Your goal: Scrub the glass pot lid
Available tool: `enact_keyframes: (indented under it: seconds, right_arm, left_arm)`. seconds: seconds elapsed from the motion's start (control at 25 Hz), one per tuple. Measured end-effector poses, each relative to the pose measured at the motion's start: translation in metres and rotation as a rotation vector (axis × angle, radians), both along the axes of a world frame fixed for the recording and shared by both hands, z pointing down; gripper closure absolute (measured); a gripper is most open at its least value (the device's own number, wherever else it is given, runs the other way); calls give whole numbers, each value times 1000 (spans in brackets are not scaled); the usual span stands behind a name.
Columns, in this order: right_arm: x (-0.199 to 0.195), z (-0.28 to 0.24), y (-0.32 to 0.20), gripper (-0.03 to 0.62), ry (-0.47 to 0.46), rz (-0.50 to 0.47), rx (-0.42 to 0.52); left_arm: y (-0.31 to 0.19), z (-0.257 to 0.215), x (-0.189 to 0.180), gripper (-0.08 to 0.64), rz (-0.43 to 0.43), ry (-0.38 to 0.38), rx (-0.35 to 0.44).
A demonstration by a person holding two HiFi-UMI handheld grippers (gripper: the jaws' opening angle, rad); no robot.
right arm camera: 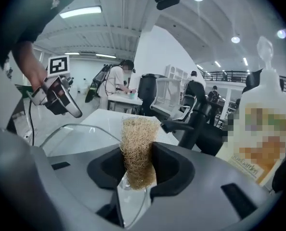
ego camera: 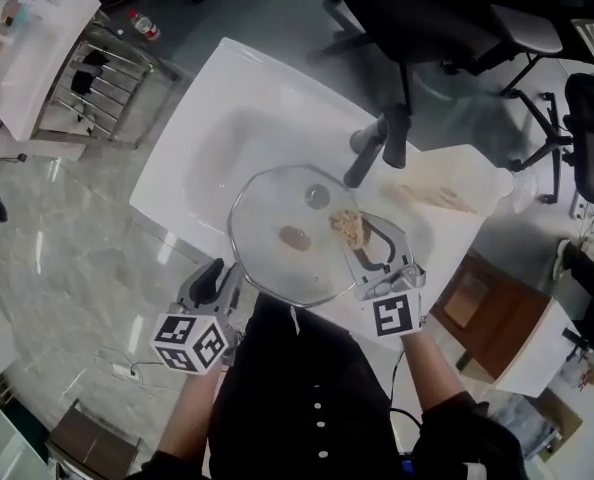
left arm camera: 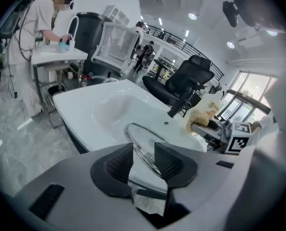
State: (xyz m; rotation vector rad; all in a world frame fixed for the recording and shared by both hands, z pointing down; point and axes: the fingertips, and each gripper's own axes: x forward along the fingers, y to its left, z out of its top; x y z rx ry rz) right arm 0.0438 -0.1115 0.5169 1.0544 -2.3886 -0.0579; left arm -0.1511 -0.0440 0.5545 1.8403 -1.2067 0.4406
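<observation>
Glass, clear and round with a bright metal rim, the pot lid (ego camera: 292, 233) sits over the near edge of the white basin (ego camera: 227, 98), a small brownish knob at its middle. Our left tool (ego camera: 227, 280) has its jaws spread, with the lid's rim at the basin's near-left corner standing between them; the pads do not look pressed on it. Our right tool (ego camera: 360, 233) is pinching a tan fibrous scrubber (ego camera: 347, 226) over the part of the lid toward the basin's right side. A dark tap (ego camera: 369, 150) rises from the basin's right ledge, just beyond the lid. A pale bottle (ego camera: 447, 193) sits on that same ledge; its label is too blurred for us to read. Beyond the basin stands a black office chair (ego camera: 447, 18), and off the basin's left side a wire rack (ego camera: 97, 78). Each tool's cube bears black-and-white square markers
</observation>
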Motion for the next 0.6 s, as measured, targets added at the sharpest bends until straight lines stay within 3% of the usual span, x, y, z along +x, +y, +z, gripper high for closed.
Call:
enact_keyframes:
  seconds: [0.2, 0.6]
  right_arm:
    - [-17, 39, -10, 444, 83, -51, -10]
    - [-59, 103, -35, 445, 291, -224, 54]
  left_arm:
    - [-1, 19, 8, 374, -38, 134, -117]
    - [5, 47, 20, 353, -86, 225, -286]
